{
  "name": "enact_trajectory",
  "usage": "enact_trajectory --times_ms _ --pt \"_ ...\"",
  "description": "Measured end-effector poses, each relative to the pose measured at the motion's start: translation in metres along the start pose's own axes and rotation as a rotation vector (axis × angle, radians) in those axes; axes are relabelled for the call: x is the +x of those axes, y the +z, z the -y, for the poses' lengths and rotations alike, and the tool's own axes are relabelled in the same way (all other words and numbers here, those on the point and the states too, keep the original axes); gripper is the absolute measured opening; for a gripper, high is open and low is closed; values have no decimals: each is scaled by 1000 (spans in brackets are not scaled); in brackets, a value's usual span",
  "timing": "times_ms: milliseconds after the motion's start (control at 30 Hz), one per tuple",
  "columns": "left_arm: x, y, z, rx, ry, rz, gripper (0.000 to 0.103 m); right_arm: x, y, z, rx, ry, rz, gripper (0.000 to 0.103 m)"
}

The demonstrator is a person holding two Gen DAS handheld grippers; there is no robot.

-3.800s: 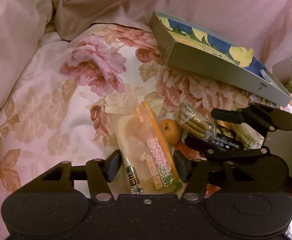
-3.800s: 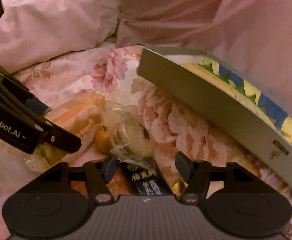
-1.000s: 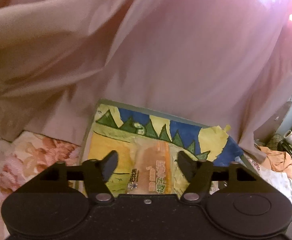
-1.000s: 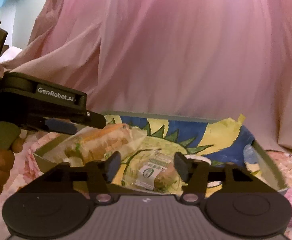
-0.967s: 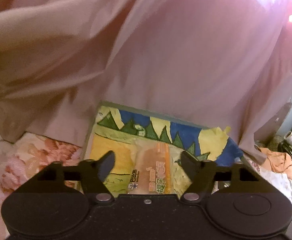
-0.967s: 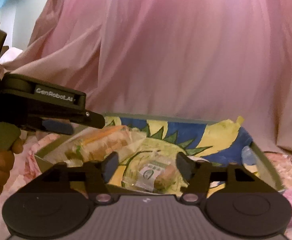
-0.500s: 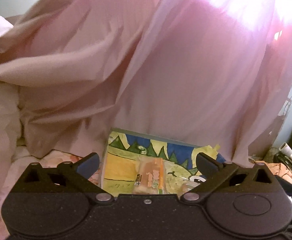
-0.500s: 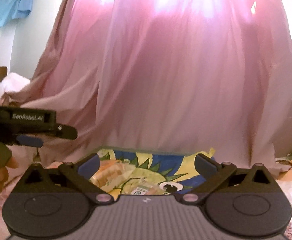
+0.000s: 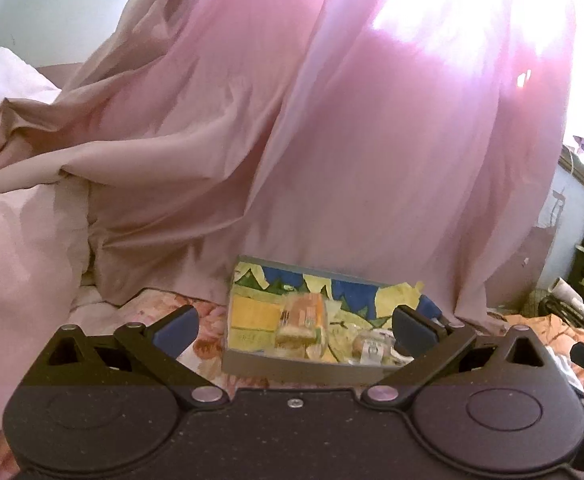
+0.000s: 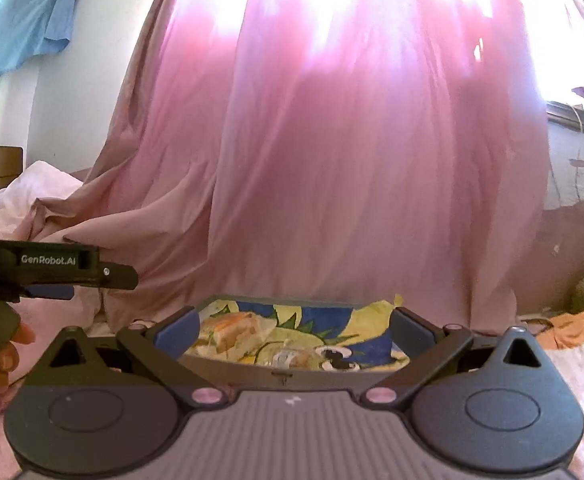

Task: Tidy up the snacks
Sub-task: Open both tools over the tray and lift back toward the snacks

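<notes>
1. Now both tools are clear of the load. Left gripper (image 9: pixel 294 330): jaws have just been opening and stand spread wide, nothing between the pads. Right gripper (image 10: pixel 292 330): same, jaws just opened to full spread, nothing held.

2. Snacks sit in the box (image 9: pixel 292 370), a shallow grey tray with a blue-and-yellow painted lining, resting on the floral bedspread (image 9: pixel 208 344) at the foot of the pink curtain (image 9: pixel 372 160). Orange-labelled snack pack (image 9: pixel 302 318) lies toward the box's left half; a smaller clear-wrapped snack (image 10: pixel 292 356) lies nearer the front wall, right of it.

3. Risk: soft bedding under the box. A push on one wall while adding more would likely tip it and spill the packs.

4. Risk: both grippers face the same box, side by side; the left tool (image 10: pixel 52 266), held in a hand (image 10: pixel 0 356), shows at the right camera's left edge. A shared approach could knock the tools together.

5. Risk: the wrappers look slick and crinkly; a drop from height may bounce a pack over the low wall.

6. Risk: curtain folds hang right behind the far wall; a long reach could snag cloth.

7. Hedge: the box contents are small and blurred, so there may be a third item by the right pad; I cannot tell.
</notes>
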State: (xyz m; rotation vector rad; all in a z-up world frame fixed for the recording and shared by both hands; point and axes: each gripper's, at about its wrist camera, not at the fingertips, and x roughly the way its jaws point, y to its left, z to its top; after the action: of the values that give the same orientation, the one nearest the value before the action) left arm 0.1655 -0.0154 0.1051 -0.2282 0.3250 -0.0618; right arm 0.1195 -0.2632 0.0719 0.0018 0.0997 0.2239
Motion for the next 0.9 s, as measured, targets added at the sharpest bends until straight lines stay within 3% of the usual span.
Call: enact_trajectory --times_ms 200,433,900 --pt "-24 -24 1 18 -1 -13 102 -28 -15 -3 18 -19 -24 103" --pt "-41 -54 -1 37 4 -80 102 -52 -37 -3 15 -38 -89 103" --pt "-48 -97 -11 100 5 -222 102 -67 -70 -16 -2 -31 -222 103"
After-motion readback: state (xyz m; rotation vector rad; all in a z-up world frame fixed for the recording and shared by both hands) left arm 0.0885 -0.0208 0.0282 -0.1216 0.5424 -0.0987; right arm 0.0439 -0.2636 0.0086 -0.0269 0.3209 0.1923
